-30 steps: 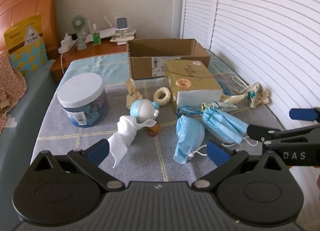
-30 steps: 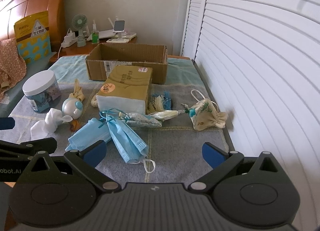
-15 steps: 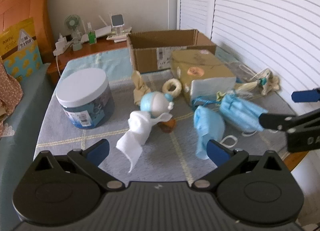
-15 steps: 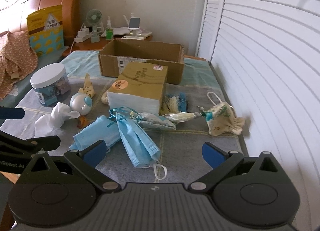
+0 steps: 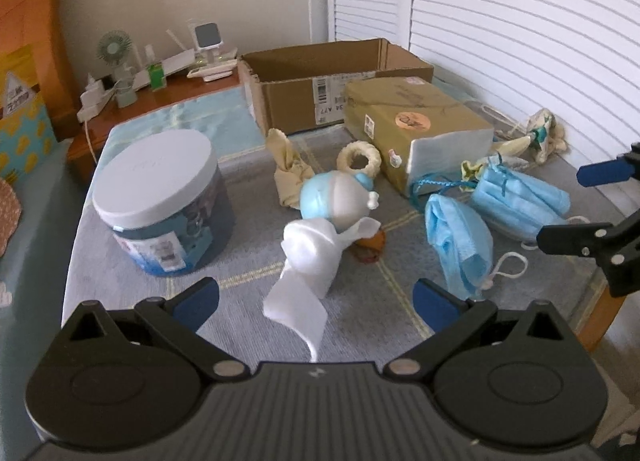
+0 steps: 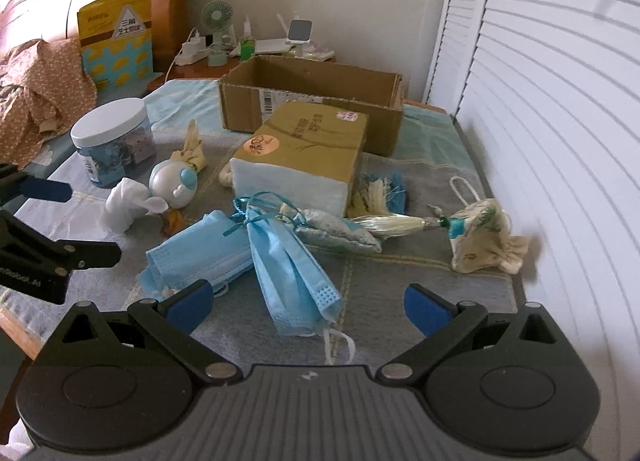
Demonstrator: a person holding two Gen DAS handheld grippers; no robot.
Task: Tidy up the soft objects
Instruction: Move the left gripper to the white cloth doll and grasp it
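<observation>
— What lay in front of you just then?

— My left claw (image 5: 314, 295) was spread wide with nothing in it, above the near edge of the mat (image 5: 360, 317). Between its fingers I saw the white cloth (image 5: 310, 261), crumpled, one flap hanging toward me. Just behind it, touching, was the round blue-and-white toy (image 5: 334, 201), with a tan bag (image 5: 288, 173) and a ring (image 5: 359, 157) close behind that. The jar (image 5: 164, 197) stood off to the left, well apart.

— And your other hand?

— My right claw (image 6: 306, 301) was just as wide open and also empty. Two blue masks lay before it: one mask (image 6: 294, 265) stretched toward me between the fingers, the second mask (image 6: 200, 257) bunched up at its left, overlapping it at the far end. A blue ribbon (image 6: 248, 213) lay across their far ends.

— What blocked the way to the box?

— The tissue pack (image 6: 304, 157) sat squarely between the masks and the open box (image 6: 312, 101). A tasselled sachet (image 6: 340, 227) lay against the pack's near side, and a floral pouch (image 6: 480, 237) lay off to the right by the shutters (image 6: 560, 121).
</observation>
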